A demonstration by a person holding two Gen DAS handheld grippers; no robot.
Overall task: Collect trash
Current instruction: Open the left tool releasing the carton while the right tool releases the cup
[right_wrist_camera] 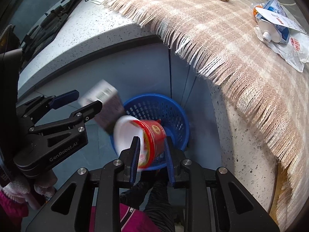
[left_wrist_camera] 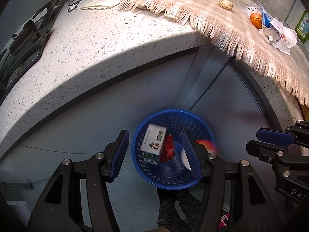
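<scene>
Two tools hang over the blue basket (right_wrist_camera: 173,104) on the floor below the bench (left_wrist_camera: 96,44). Left tool (left_wrist_camera: 154,152) is spread, its white box (right_wrist_camera: 102,96) dropping blurred toward the basket. Right tool (right_wrist_camera: 151,150) looks barely parted around the red cup (right_wrist_camera: 152,135); whether it pinches, I can't tell. Best to stay centred over the rim and release cleanly.

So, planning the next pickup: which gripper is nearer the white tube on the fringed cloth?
Right. The right gripper hangs over the blue basket on the tube's side; the left gripper sits beyond it, farther away.
</scene>
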